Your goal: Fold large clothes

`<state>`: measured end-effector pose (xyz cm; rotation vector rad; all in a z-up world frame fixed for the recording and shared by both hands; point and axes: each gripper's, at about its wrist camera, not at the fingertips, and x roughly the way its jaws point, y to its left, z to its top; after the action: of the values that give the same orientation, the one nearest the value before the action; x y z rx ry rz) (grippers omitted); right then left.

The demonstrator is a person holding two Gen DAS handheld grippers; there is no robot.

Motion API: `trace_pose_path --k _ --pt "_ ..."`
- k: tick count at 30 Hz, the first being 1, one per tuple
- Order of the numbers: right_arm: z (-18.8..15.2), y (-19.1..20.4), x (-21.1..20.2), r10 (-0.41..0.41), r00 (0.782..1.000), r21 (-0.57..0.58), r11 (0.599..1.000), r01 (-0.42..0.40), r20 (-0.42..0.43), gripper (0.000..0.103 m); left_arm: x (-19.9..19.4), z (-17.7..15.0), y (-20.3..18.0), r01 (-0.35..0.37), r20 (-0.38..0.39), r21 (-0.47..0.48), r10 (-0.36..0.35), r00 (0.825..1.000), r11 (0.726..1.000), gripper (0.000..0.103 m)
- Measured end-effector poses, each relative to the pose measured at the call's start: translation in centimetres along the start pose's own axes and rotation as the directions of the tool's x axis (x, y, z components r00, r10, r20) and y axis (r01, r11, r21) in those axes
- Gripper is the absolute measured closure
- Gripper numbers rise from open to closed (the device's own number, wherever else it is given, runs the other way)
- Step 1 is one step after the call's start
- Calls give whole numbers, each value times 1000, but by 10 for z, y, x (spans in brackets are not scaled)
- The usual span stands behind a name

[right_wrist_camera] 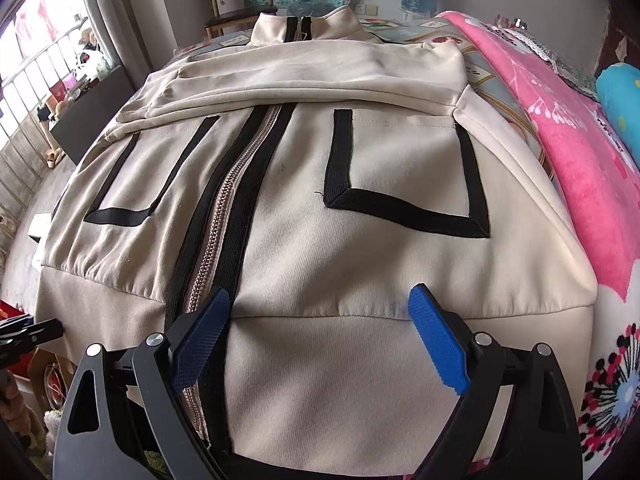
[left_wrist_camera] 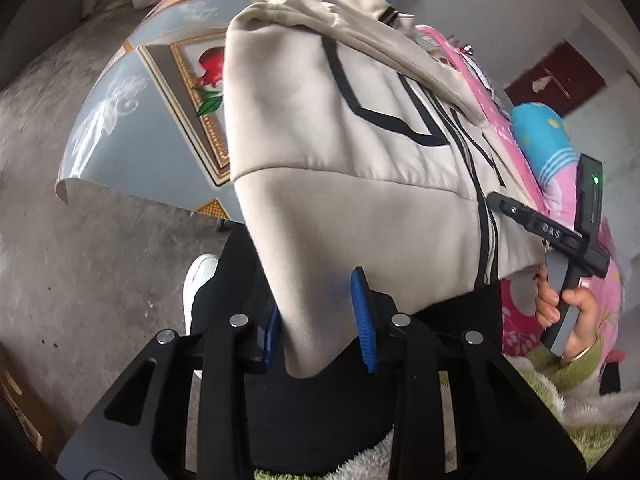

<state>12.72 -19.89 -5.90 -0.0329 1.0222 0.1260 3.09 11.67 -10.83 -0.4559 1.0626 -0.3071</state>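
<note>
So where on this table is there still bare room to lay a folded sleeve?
Bare tablecloth shows only beside the jacket, on the side away from the pink blanket, plus a thin strip between jacket and blanket. The jacket fills the middle; the blanket side is crowded.

Support is a table (left_wrist_camera: 120, 128) under a glossy grey-blue cloth printed with gold frames and a red flower; its edge curls up over bare concrete floor (left_wrist_camera: 60, 260). Lying straight on the cloth: a beige zip jacket (right_wrist_camera: 360, 240) with black trim, spread front-up, collar at the far end, hem hanging off the near edge. Just beside it on the right, a pink fleece blanket (right_wrist_camera: 568, 152), touching the jacket's side.
</note>
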Motion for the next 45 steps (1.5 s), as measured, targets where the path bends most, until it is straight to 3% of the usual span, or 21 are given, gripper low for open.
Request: trace_pose_path --k 6,14,20,29,32,34,35,37,45 --pt "-17 -23 -20 99 995 36 994 -99 -1 14 -5 0 -15 -60 42 87 56 998 994 86" --pt "-59 -93 -65 9 1000 176 984 -7 -9 15 -12 -1 -21 -94 40 143 89 995 985 87" --pt "-70 -127 -73 -35 999 267 963 36 -7 21 -12 -1 -23 -110 35 168 105 994 980 87" --pt "-77 -148 -61 -91 995 297 950 98 -36 39 -12 -5 -27 -132 45 180 126 991 975 87" --pt "-79 -145 -63 -125 991 276 952 132 -40 56 -13 -6 -29 -143 51 191 136 989 971 87" --pt "-80 -141 -65 -104 994 272 956 111 -40 77 -15 -7 -31 -144 59 206 134 989 968 87" --pt "-81 -139 -66 -112 993 266 957 119 -41 78 -18 -8 -33 -140 66 216 129 990 966 87" --pt "-81 -137 -68 -108 994 264 958 112 -31 91 -22 -8 -35 -128 76 225 113 991 966 87" --pt "-54 -129 -101 -67 995 280 959 42 79 95 -58 14 -46 -26 182 210 -12 983 977 96"
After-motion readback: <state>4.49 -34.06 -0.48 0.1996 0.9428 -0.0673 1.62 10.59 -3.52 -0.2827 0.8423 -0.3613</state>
